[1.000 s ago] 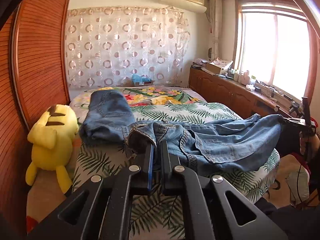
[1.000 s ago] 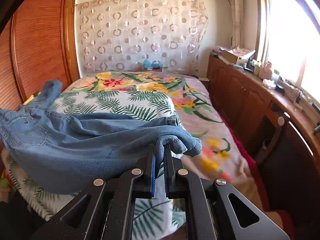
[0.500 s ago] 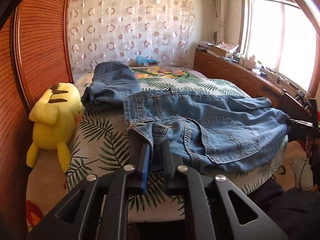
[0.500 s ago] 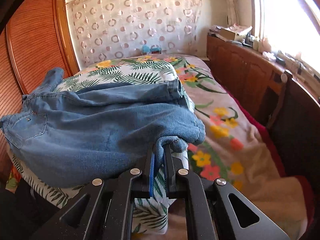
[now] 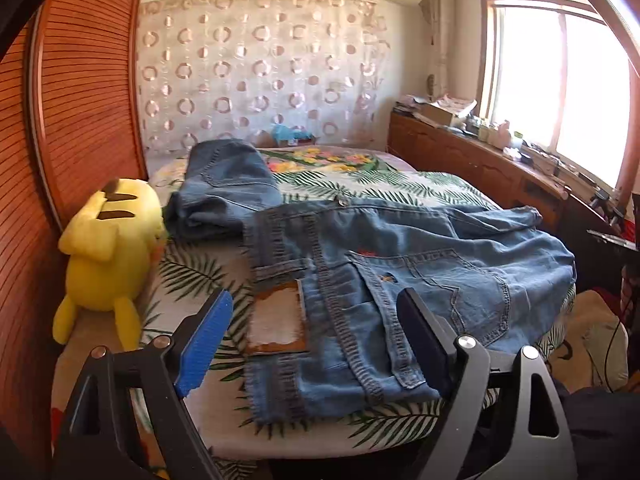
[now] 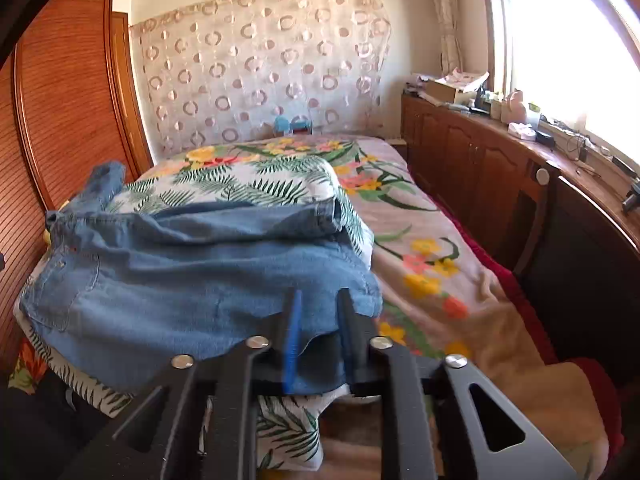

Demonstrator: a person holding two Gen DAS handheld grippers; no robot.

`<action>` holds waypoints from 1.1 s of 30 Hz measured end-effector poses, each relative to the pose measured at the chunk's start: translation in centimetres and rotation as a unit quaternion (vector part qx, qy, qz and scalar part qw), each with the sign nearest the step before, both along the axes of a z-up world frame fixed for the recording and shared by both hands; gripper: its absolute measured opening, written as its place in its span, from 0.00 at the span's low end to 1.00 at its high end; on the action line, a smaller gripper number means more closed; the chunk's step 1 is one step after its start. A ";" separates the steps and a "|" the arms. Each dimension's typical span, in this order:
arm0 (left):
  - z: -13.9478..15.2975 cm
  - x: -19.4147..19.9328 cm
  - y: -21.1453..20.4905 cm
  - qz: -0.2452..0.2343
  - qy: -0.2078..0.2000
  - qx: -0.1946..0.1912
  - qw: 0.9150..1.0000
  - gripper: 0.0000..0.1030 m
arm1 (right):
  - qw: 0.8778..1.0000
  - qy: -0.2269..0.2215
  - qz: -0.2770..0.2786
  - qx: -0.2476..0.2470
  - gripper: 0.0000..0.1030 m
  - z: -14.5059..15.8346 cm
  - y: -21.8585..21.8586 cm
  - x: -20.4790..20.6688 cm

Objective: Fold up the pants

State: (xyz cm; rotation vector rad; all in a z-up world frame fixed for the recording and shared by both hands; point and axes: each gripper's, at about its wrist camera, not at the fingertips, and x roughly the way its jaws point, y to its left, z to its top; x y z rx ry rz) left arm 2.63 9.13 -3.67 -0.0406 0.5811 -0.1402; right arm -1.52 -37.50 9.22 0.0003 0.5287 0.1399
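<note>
Now both grippers (image 5: pixel 312 336) (image 6: pixel 318 320) just parting — jeans (image 5: pixel 400 272) on bed (image 5: pixel 208 272).

Left claw (image 5: pixel 316 340) wide apart, right claw (image 6: pixel 318 320) (just opening) narrower
</note>
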 end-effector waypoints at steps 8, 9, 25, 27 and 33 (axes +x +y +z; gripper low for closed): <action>-1.7 3.1 -2.7 -0.019 0.006 -0.013 1.000 0.82 | 0.999 -0.024 0.033 0.011 0.44 -0.6 2.4 2.0; -1.9 3.6 -3.1 -0.023 0.009 -0.013 1.000 0.82 | 0.999 -0.024 0.041 0.014 0.45 -0.8 3.1 2.5; -5.9 6.8 -6.6 -0.036 0.047 -0.009 0.998 0.82 | 0.988 -0.011 0.153 -0.009 0.47 -0.9 14.0 9.7; -6.0 6.8 -6.6 -0.034 0.047 -0.014 0.998 0.82 | 0.987 -0.001 0.161 -0.015 0.47 -1.4 14.3 11.0; -6.1 6.7 -6.8 -0.032 0.043 -0.014 0.998 0.82 | 0.981 0.037 0.189 -0.033 0.47 -1.7 16.7 14.1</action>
